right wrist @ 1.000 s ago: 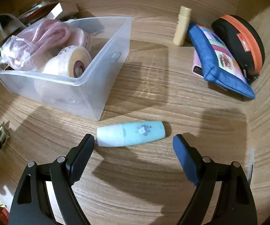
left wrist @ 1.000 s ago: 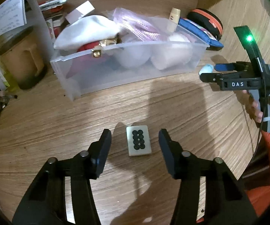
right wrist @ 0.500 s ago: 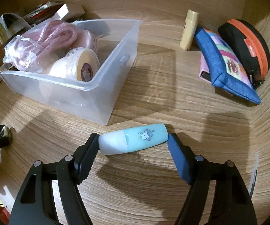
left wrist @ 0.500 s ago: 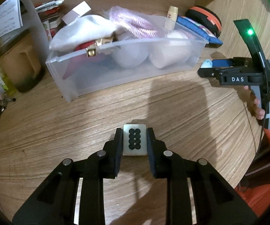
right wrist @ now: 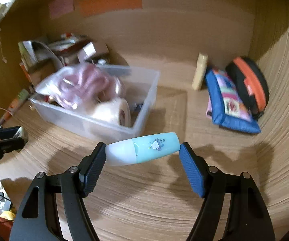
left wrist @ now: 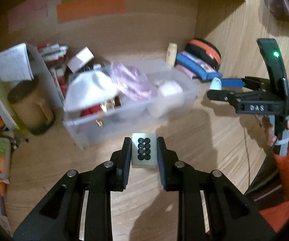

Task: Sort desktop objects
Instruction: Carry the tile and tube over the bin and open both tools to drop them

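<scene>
My left gripper (left wrist: 144, 152) is shut on a white mahjong tile (left wrist: 144, 149) with black dots and holds it above the desk, in front of the clear plastic bin (left wrist: 104, 128). My right gripper (right wrist: 142, 152) is shut end to end on a light blue tube (right wrist: 144, 147) with a white cap and a cloud print, lifted off the desk near the bin's corner (right wrist: 144, 108). The right gripper also shows in the left wrist view (left wrist: 216, 89) with the tube's cap. The bin holds pink cord, tape rolls and white cloth.
A blue pouch (right wrist: 228, 104), a black and orange case (right wrist: 248, 84) and a cream stick (right wrist: 199, 71) lie at the back right. A brown cup (left wrist: 30, 108), papers and boxes crowd the back left. Wooden walls enclose the desk.
Both grippers closed on their objects, the left on the tile and the right on the tube, and lifted them off the desk toward the bin.
</scene>
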